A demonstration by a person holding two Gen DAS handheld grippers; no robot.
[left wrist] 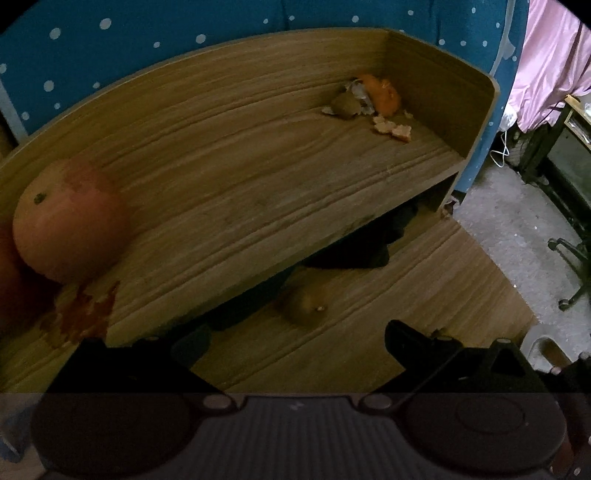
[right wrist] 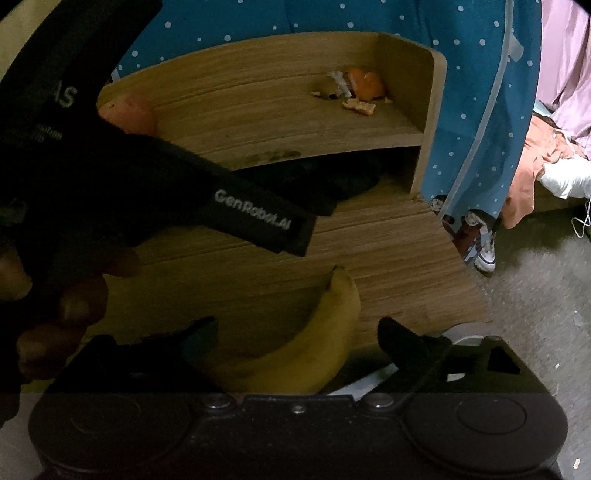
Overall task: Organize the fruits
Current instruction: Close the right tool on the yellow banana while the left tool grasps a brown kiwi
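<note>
Right wrist only: banana between parted right gripper jaws

Wooden shelf with orange, peel scraps, lower board with banana

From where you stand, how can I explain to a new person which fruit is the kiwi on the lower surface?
Find the wooden shelf unit against the blue dotted fabric. Below its upper shelf lies a lower wooden surface, and the kiwi sits there, just ahead of the open left gripper. It is small, brown and dull, unlike the big orange-pink fruit above.
</note>
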